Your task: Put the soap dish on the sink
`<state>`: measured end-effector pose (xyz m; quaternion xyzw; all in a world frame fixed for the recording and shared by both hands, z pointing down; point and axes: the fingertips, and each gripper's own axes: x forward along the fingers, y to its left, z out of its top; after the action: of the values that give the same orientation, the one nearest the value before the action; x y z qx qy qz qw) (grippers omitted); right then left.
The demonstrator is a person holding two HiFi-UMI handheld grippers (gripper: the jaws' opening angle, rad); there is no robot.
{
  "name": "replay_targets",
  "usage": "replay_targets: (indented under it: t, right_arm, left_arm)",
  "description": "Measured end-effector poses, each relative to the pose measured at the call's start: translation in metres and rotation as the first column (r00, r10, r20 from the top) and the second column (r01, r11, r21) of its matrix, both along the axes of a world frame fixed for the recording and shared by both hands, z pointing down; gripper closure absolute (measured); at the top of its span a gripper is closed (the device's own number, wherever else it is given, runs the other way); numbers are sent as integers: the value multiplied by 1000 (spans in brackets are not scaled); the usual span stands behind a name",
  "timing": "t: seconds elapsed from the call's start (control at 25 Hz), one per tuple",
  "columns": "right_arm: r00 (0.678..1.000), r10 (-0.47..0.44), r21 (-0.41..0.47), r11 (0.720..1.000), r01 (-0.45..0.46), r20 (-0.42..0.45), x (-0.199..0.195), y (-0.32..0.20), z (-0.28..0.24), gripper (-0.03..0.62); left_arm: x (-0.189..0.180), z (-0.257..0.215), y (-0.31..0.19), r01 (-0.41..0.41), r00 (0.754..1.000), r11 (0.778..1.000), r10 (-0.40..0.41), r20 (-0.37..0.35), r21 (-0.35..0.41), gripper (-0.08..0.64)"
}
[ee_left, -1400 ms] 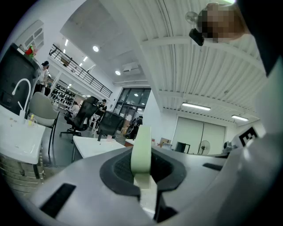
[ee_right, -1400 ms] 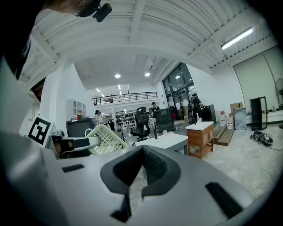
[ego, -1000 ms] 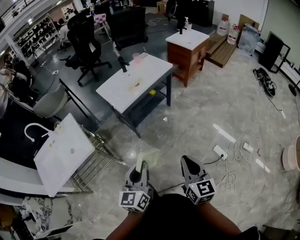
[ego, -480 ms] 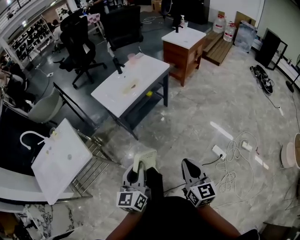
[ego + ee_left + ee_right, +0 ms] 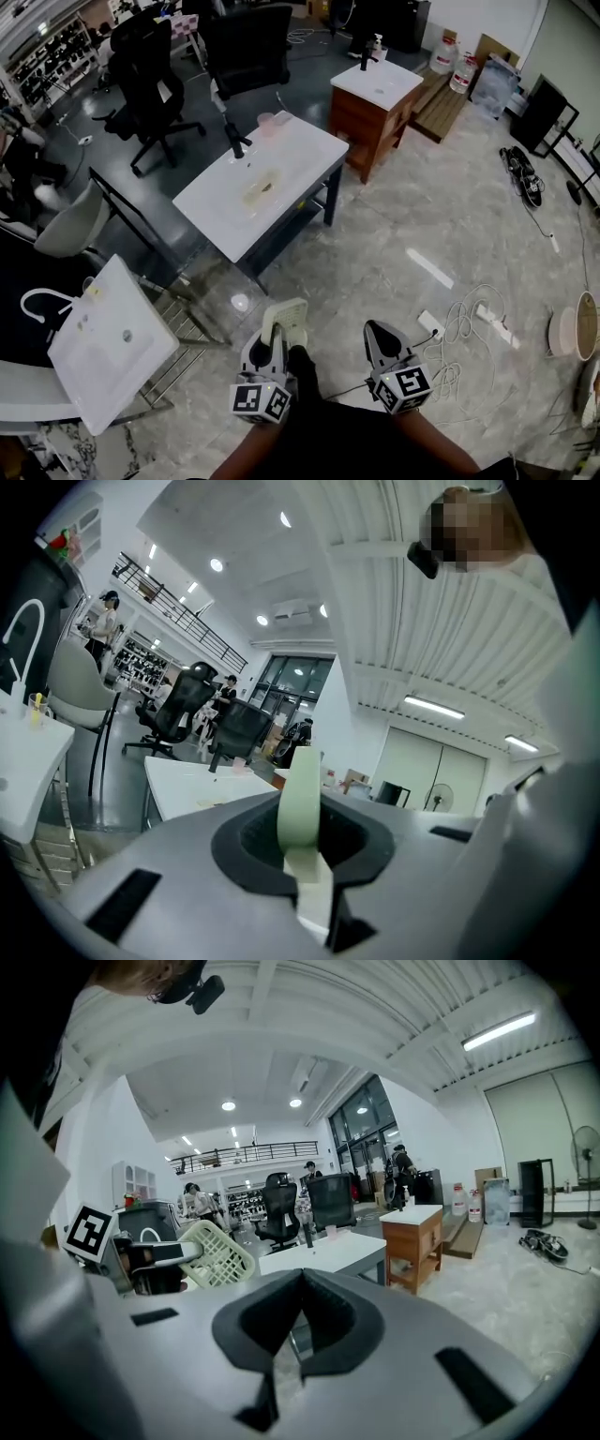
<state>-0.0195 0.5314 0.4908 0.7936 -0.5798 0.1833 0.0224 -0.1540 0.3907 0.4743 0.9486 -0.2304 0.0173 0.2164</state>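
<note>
My left gripper point(image 5: 278, 332) is shut on a pale green slatted soap dish point(image 5: 287, 317), held low in front of me above the marble floor. In the left gripper view the soap dish point(image 5: 302, 794) stands edge-on between the jaws. Beside it my right gripper point(image 5: 376, 332) is shut with nothing in it; its jaws meet in the right gripper view point(image 5: 298, 1321), where the soap dish point(image 5: 221, 1254) shows at the left. Ahead stands a white sink point(image 5: 225, 202) on a dark frame, with a black faucet point(image 5: 232, 139) and a pink cup point(image 5: 266, 121).
A second sink sits on a wooden cabinet point(image 5: 379, 86) beyond. A third white sink point(image 5: 105, 345) lies on a wire rack at my left. Office chairs point(image 5: 142, 67) stand behind the table. Cables and a power strip point(image 5: 461, 323) trail over the floor at the right.
Both grippers have moved forward together toward the white sink, which now sits lower and nearer in the head view. The soap dish has stayed in the left gripper.
</note>
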Motion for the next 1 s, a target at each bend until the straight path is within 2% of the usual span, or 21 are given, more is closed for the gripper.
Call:
replay_targets:
  t: [0.16, 0.32, 0.48, 0.76, 1.0]
  right_arm:
    - [999, -31, -22, 999, 31, 8, 20, -61, -2, 595]
    - [996, -66, -53, 997, 63, -53, 41, -119, -11, 594]
    - [995, -73, -70, 995, 68, -72, 56, -170, -17, 595]
    - [992, -78, -88, 994, 70, -95, 76, -236, -21, 594]
    - [988, -112, -100, 990, 101, -103, 72, -272, -14, 594]
  left_arm:
    - [26, -5, -58, -21, 1000, 1000, 20, -9, -5, 517]
    - [57, -10, -114, -50, 999, 999, 50, -5, -14, 517]
    - [77, -20, -164, -60, 998, 998, 60, -36, -18, 517]
    - [89, -11, -239, -44, 998, 998, 43, -44, -36, 517]
    - [85, 2, -274, -40, 998, 998, 36, -59, -57, 517]
